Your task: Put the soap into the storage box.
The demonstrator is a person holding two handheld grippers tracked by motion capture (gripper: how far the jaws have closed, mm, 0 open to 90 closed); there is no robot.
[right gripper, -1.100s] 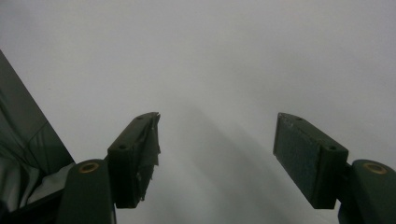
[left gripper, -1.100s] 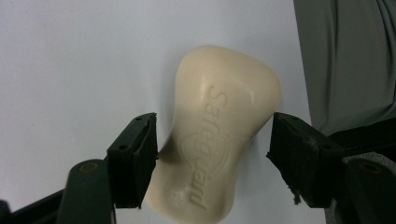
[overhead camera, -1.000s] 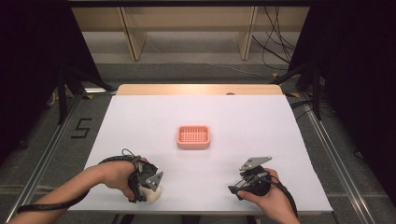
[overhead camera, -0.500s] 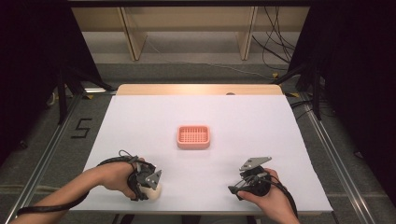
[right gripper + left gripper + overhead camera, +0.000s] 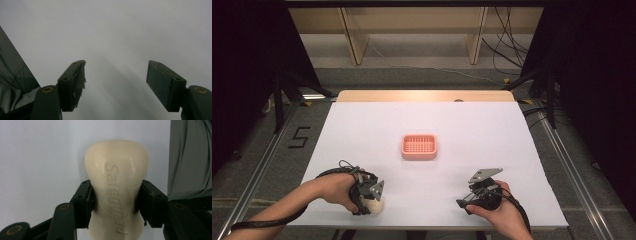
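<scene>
Now the left tool sits at the lower left of the high view, its jaws just closed in and pinching a cream soap bar that rests near the bottom edge of the white bench. In the left gripper view the soap bar stands in the middle of the frame, embossed lettering facing the camera, with a black pad pressed against each of its narrow sides. The right tool lies at the lower right of the high view, well apart from the soap; in the right gripper view its jaws stand spread with bare bench between them. A pink tray sits near the middle of the high view, apart from both tools.
</scene>
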